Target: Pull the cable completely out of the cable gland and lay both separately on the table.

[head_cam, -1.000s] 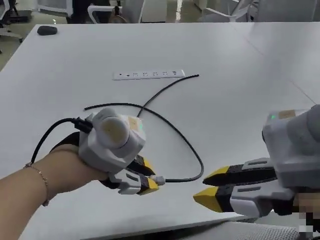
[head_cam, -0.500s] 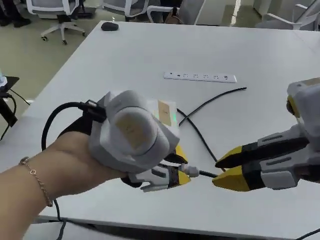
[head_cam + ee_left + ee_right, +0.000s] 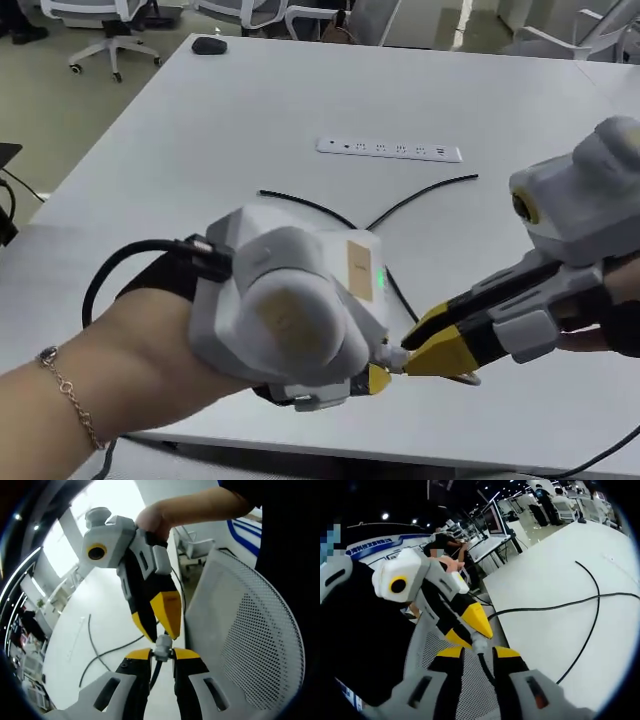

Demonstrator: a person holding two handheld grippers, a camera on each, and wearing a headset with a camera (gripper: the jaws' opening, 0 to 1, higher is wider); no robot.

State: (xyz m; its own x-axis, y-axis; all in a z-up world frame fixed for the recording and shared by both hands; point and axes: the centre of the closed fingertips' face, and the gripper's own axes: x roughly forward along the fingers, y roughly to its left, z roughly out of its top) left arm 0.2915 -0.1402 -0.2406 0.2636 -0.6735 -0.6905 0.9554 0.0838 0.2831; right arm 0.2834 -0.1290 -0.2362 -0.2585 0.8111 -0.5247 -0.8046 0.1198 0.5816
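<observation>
Cable gland (image 3: 163, 644): clamped between tips of left gripper (image 3: 163, 655), over near edge of worktop (image 3: 250, 110). Right gripper (image 3: 479, 652): jaws narrow, set about cable (image 3: 550, 607) just beside cable gland; firm grip or not, cannot tell. Rest of cable slack across mid-worktop, short of power strip (image 3: 390, 150).

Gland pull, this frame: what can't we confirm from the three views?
1. Cable gland: in the head view, the body of the left gripper covers most of it.
2. Right gripper: the cable runs between its jaws in the right gripper view; clamped or not, cannot tell.
3. Cable length left inside the gland: jaws crowd the joint in both gripper views.
</observation>
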